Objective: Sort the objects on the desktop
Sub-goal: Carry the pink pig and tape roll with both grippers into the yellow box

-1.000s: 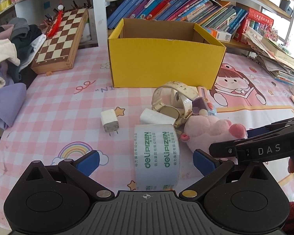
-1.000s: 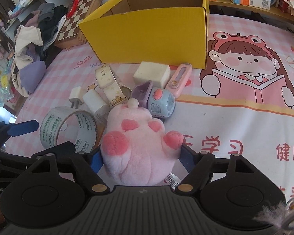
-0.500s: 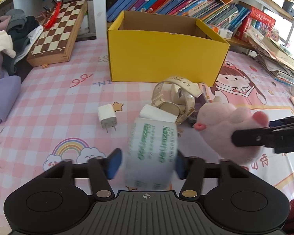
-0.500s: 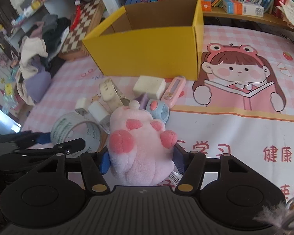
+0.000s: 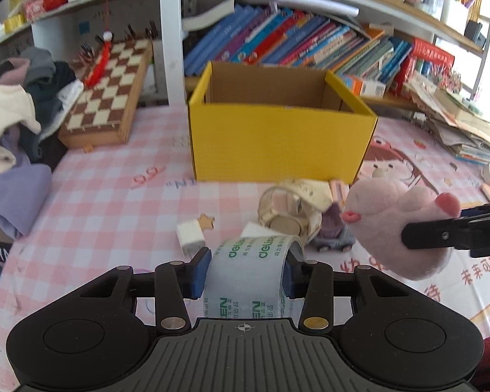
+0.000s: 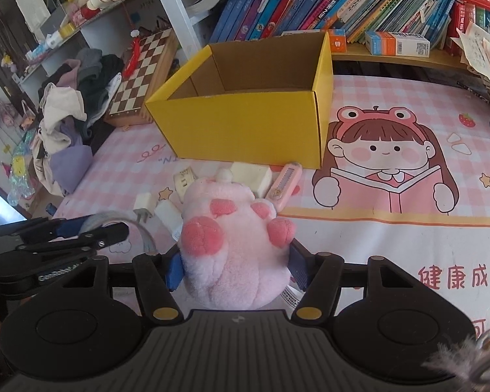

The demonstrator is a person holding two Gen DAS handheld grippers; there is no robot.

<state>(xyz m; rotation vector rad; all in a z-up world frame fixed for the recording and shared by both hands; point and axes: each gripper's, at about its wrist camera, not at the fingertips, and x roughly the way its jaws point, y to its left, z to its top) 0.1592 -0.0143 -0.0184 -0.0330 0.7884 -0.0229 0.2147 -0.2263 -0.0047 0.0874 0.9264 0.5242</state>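
Note:
My left gripper (image 5: 245, 271) is shut on a roll of clear tape (image 5: 248, 274) with green lettering and holds it above the table. My right gripper (image 6: 236, 266) is shut on a pink plush toy (image 6: 235, 238), also lifted; the toy shows at the right of the left wrist view (image 5: 398, 225). The open yellow box (image 5: 277, 137) stands ahead of both and looks empty (image 6: 245, 111). On the pink checked cloth lie a cream watch (image 5: 294, 205), a white charger (image 5: 189, 236), a white block (image 6: 251, 176) and a pink utility knife (image 6: 284, 187).
A folded chessboard (image 5: 107, 98) leans at the back left beside a pile of clothes (image 5: 13, 130). Shelves of books (image 6: 326, 0) run behind the box. Stacked papers (image 5: 457, 124) lie at the right edge. A small purple toy car (image 5: 333, 238) sits near the watch.
My left gripper closed on the tape roll and lifted it. My right gripper closed on the plush toy and raised it off the table toward the box.

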